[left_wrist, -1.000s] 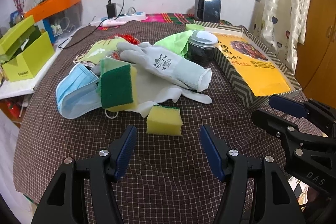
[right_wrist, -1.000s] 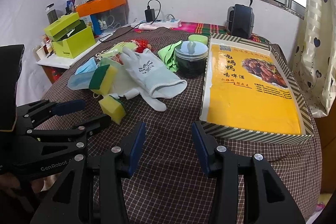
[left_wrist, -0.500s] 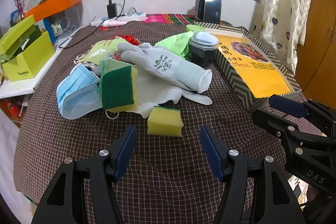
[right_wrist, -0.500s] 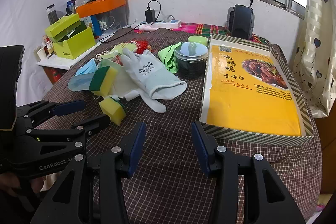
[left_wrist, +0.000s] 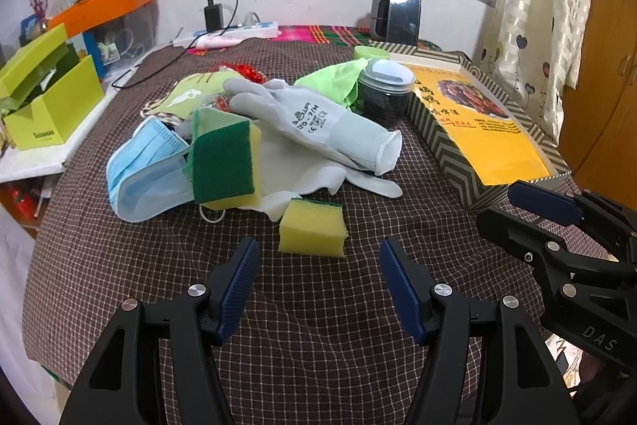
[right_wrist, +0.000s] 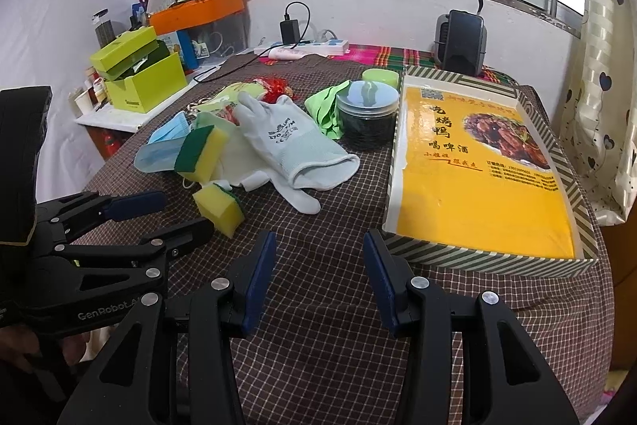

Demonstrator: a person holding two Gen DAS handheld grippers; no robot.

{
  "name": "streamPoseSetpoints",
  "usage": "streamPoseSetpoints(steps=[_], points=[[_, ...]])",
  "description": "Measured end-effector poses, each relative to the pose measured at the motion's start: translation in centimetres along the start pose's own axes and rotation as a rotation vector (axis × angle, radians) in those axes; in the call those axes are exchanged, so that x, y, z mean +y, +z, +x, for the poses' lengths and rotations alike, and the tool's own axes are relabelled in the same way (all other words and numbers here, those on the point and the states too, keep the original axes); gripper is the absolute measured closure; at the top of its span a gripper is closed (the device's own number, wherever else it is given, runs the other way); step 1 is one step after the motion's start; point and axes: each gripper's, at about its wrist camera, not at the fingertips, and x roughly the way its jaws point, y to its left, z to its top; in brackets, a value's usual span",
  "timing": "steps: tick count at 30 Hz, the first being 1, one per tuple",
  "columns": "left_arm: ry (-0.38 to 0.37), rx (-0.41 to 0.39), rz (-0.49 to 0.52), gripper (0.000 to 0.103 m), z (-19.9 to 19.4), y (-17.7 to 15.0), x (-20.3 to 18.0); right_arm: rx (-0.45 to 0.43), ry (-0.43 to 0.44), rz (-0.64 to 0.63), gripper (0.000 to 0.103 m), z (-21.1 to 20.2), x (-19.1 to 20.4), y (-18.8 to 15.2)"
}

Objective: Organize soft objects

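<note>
Left gripper (left_wrist: 314,289): I am holding it angled down at the table, its blue pads standing wide apart with only checked cloth between them; it is gripping nothing.
Right gripper (right_wrist: 318,277): I am tilting it down the same way, jaws spread wide and empty over bare cloth; in the left view it is showing at 3 o'clock, side-on (left_wrist: 557,226).
My hand (right_wrist: 24,345): it is just showing at 8 o'clock in the right view, wrapped around the left tool's handle.
Small sponge (left_wrist: 312,228): it is lying just beyond the left pads at 12 o'clock, yellow side toward me, a green edge on top, touching neither pad.
Large sponge (left_wrist: 225,164): it is leaning green face up at 11 o'clock, propped on the pile behind the small one.
Face mask (left_wrist: 143,170): the blue mask is lying at 10 o'clock, tucked partly under the large sponge.
Grey glove (left_wrist: 314,122): it is sprawling across the pile at 12 o'clock, cuff open toward the right, over a white glove (left_wrist: 302,174).
Green cloth (left_wrist: 334,82): it is bunching farther back, just beside the dark jar (left_wrist: 384,92).
Tray (right_wrist: 585,210): the striped box with the yellow floor is sitting at 1 o'clock in the right view, holding nothing soft that I can see.
Tablecloth (left_wrist: 159,265): brown check, covering the whole table.
</note>
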Motion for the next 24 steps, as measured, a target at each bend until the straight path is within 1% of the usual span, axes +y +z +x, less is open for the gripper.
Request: streamPoseSetpoints(steps=[24], points=[[0.004,0.000,-0.008,0.040,-0.09,0.04,0.21,-0.004,0.025,-0.004,0.056,0.10,0.24,-0.09]])
